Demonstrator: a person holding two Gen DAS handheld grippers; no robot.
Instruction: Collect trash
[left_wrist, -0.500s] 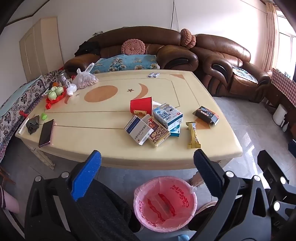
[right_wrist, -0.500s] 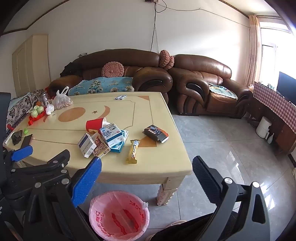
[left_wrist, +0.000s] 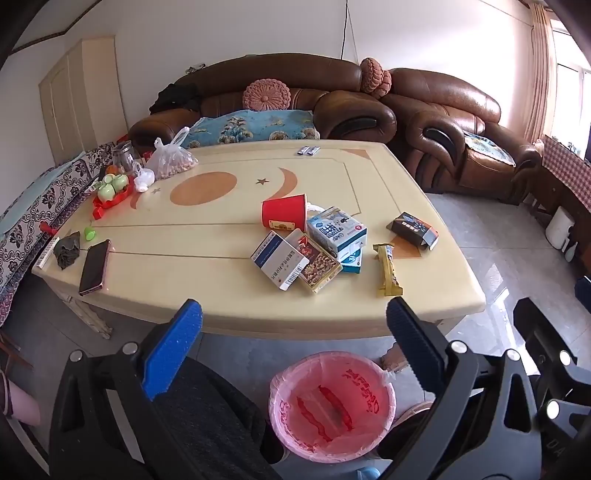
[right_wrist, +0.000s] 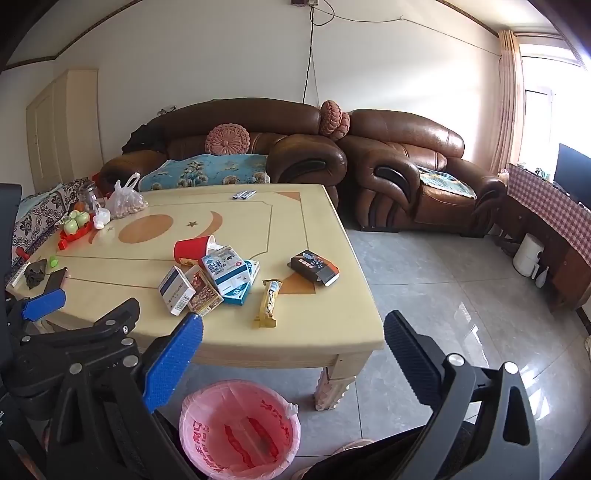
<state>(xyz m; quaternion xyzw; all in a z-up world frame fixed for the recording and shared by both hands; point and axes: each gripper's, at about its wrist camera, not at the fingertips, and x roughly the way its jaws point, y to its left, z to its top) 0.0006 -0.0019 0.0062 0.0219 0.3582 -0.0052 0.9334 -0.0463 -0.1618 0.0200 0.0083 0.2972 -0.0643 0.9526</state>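
Nothing has moved: both claws gape empty above the trash bin (left_wrist: 332, 406)

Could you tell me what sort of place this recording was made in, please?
Most likely a home living room: brown leather sofas with round cushions stand behind a low cream coffee table littered with packaging, and a bin lined with a pink bag sits on the tiled floor.

Trash (right_wrist: 218, 280) on table (right_wrist: 295, 236)

Bare table (left_wrist: 207, 236) strip left of box pile (left_wrist: 314, 247) (phone (left_wrist: 95, 266) at edge), bin (left_wrist: 332, 406) below unobstructed.
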